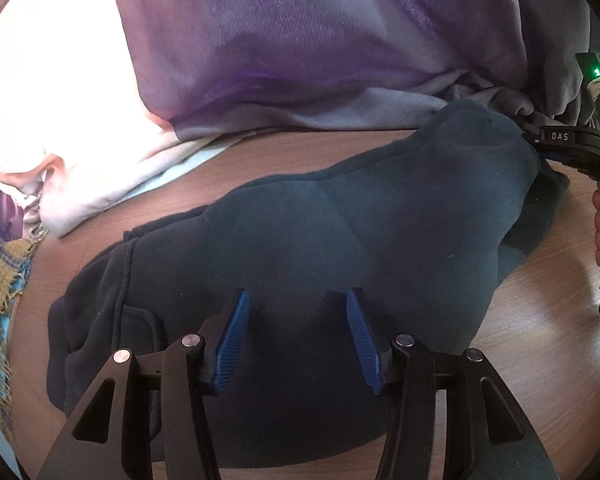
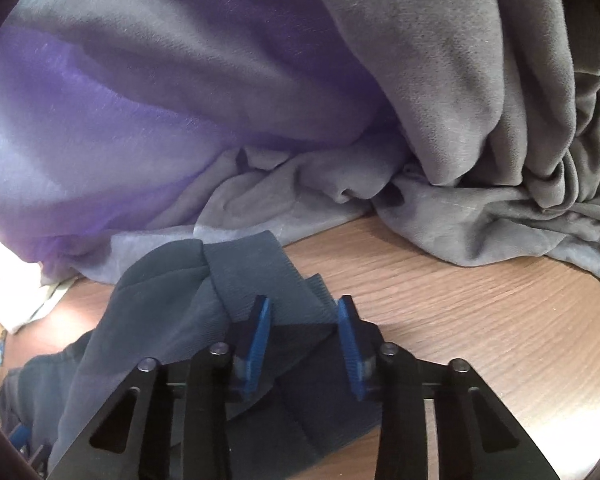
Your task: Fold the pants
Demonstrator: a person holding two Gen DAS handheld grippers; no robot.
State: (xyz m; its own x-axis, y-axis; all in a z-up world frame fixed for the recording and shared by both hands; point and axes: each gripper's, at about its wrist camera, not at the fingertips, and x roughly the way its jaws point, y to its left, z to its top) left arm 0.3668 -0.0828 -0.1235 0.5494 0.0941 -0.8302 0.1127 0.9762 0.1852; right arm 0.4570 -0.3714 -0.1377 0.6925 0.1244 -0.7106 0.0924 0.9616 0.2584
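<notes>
Dark navy sweatpants lie bunched and partly folded on a wooden table. My left gripper is open, its blue pads spread just over the near part of the pants. My right gripper is open over the ribbed cuff end of the pants, with cloth lying between its pads. The right gripper also shows in the left wrist view at the far right end of the pants, with the person's fingers on its handle.
A big purple and grey blanket is piled behind the pants, close to them; it also shows in the right wrist view. A white cloth lies at left. A yellow and blue woven cloth sits at the left edge.
</notes>
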